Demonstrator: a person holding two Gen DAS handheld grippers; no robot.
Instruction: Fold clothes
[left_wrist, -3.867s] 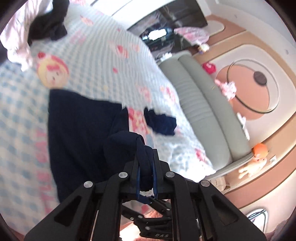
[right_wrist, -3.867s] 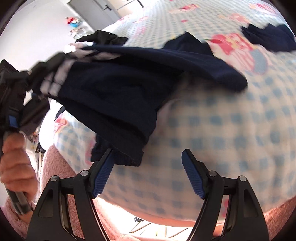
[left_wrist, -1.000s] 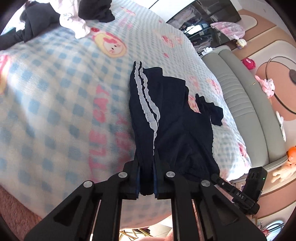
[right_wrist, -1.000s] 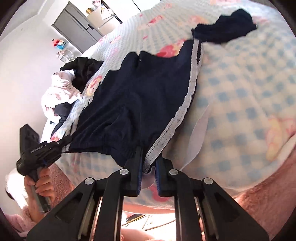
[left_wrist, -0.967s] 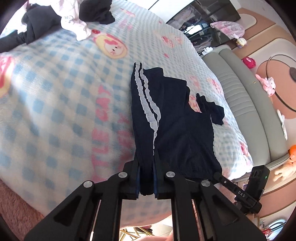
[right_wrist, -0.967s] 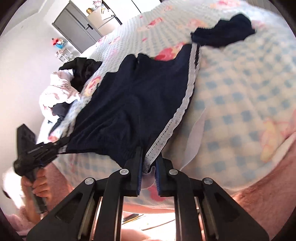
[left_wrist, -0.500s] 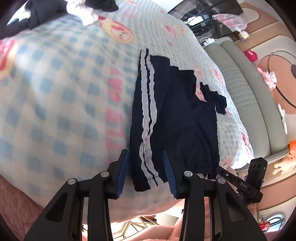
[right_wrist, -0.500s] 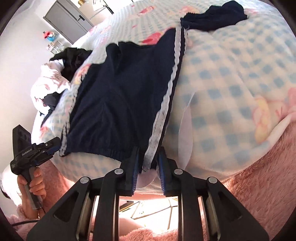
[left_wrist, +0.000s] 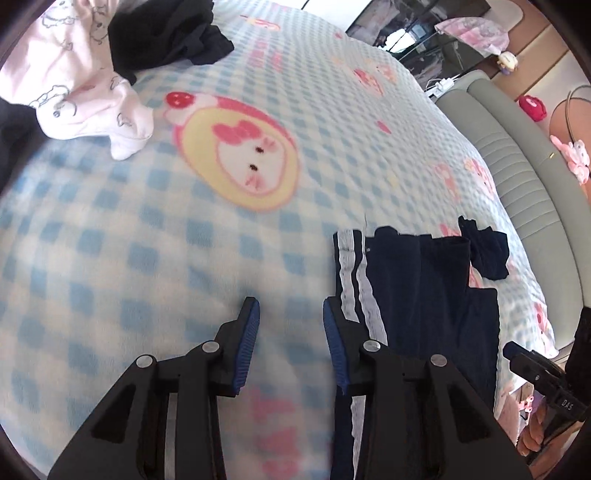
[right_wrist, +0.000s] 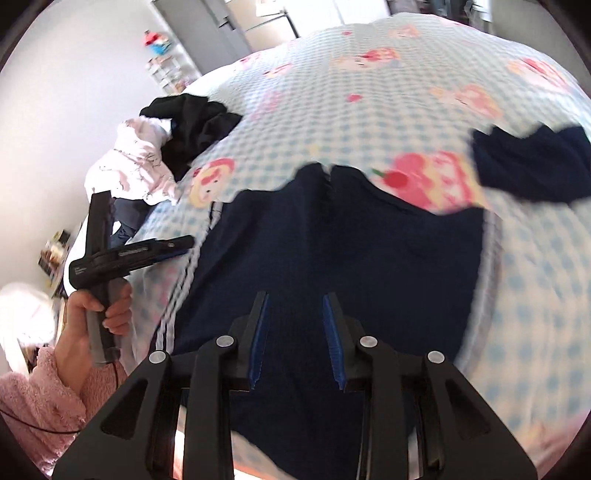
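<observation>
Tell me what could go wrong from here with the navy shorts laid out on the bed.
Both grippers are open, so nothing pins the navy shorts. Their near end reaches the edge of the bed, so they might slide off. The small dark garment lies against their far corner and could get caught in a fold. The left gripper points mostly at blanket, so closing there may bunch it.
</observation>
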